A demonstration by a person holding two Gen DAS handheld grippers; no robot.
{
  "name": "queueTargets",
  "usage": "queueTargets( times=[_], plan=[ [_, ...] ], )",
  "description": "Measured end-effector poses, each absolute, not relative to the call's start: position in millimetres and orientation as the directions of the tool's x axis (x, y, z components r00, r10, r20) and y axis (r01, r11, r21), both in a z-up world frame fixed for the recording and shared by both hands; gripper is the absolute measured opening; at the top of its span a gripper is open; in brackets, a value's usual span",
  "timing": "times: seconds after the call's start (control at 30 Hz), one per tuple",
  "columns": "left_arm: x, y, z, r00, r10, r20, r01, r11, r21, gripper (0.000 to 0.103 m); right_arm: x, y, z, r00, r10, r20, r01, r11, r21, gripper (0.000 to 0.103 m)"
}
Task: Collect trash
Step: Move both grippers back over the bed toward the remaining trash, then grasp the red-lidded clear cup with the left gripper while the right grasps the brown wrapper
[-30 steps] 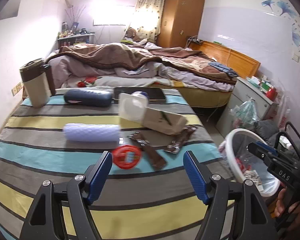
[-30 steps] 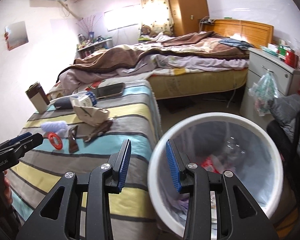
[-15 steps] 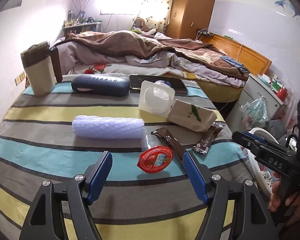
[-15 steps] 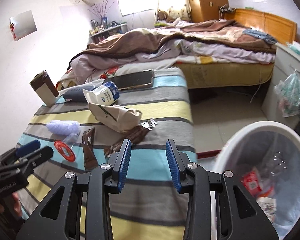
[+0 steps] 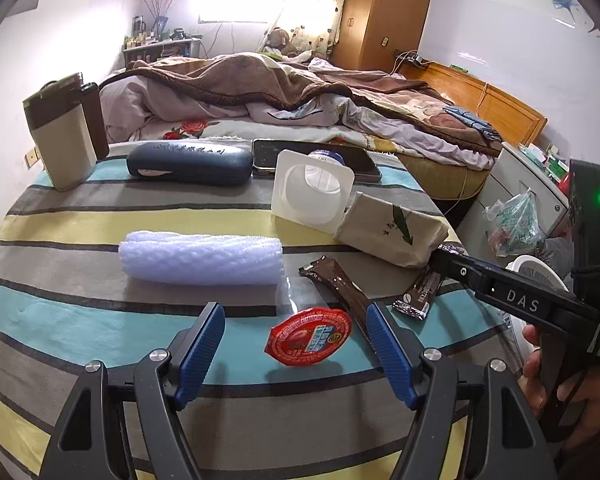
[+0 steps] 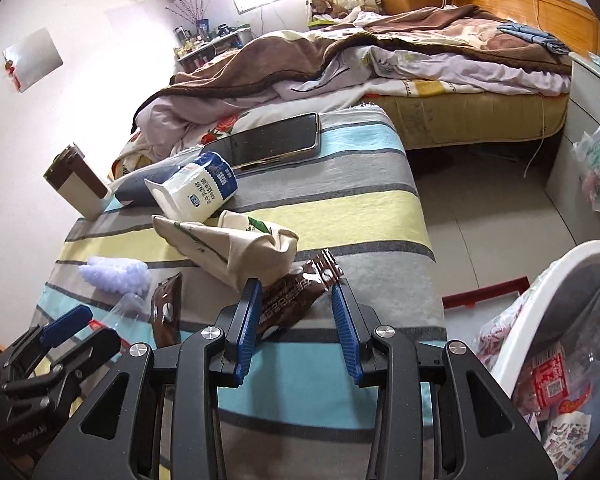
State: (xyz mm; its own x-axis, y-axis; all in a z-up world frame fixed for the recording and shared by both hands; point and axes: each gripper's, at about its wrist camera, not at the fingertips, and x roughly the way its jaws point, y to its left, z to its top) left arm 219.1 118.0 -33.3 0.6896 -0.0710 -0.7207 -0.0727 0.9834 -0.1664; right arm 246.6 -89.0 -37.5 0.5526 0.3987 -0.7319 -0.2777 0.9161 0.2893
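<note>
On the striped table (image 5: 80,216) lie a red round jelly cup (image 5: 309,336), two brown snack wrappers (image 5: 340,288) (image 5: 420,288), a crumpled beige bag (image 5: 392,232), a white milk carton (image 5: 312,196) and a roll of white foam wrap (image 5: 200,258). My left gripper (image 5: 296,344) is open, its blue fingers either side of the jelly cup. My right gripper (image 6: 296,320) is open around the near end of a brown wrapper (image 6: 296,292). The white trash bin (image 6: 540,300) with litter inside stands on the floor at the right.
A dark glasses case (image 5: 188,162), a phone (image 5: 320,156) and a beige-and-brown box (image 5: 60,132) sit at the table's far side. A bed (image 5: 300,92) lies beyond. A white cabinet (image 6: 580,128) with a hanging plastic bag stands right of the bin.
Both grippers have moved in toward the table: the left has closed on the jelly cup's position, the right swung from over the bin to the brown wrapper.
</note>
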Motion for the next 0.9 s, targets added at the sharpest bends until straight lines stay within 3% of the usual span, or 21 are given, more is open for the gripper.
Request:
queueTargets(
  times=[0.23,0.3,0.43,0.6,0.9],
  plan=[
    [218.9,125.0,-36.2,0.695,-0.074,-0.715,-0.091,0.978,-0.189,0.073,247.3,-83.9,-36.8,0.555,0.392,-0.734,-0.272,0.919,0.285,0.039],
    [218.8,125.6,-38.0,0.691,-0.078,-0.719,-0.09,0.977,-0.193,0.067,248.6,-82.6,-37.0,0.555,0.388,-0.736,-0.272,0.921,0.28,0.039],
    [219.7,123.3,-40.4,0.682,-0.086,-0.726,-0.084,0.977,-0.195,0.058,247.9,-78.1,-38.3,0.548,0.385,-0.743,-0.291,0.92,0.262,0.021],
    [219.4,121.2,-40.8,0.68,-0.094,-0.727,-0.071,0.979,-0.193,0.043,248.0,-77.7,-39.4,0.54,0.392,-0.745,-0.302,0.916,0.263,0.015],
    [215.3,120.1,-38.0,0.691,-0.086,-0.718,-0.067,0.981,-0.182,0.043,243.1,-79.4,-37.7,0.547,0.405,-0.733,-0.307,0.911,0.274,0.011]
  ],
)
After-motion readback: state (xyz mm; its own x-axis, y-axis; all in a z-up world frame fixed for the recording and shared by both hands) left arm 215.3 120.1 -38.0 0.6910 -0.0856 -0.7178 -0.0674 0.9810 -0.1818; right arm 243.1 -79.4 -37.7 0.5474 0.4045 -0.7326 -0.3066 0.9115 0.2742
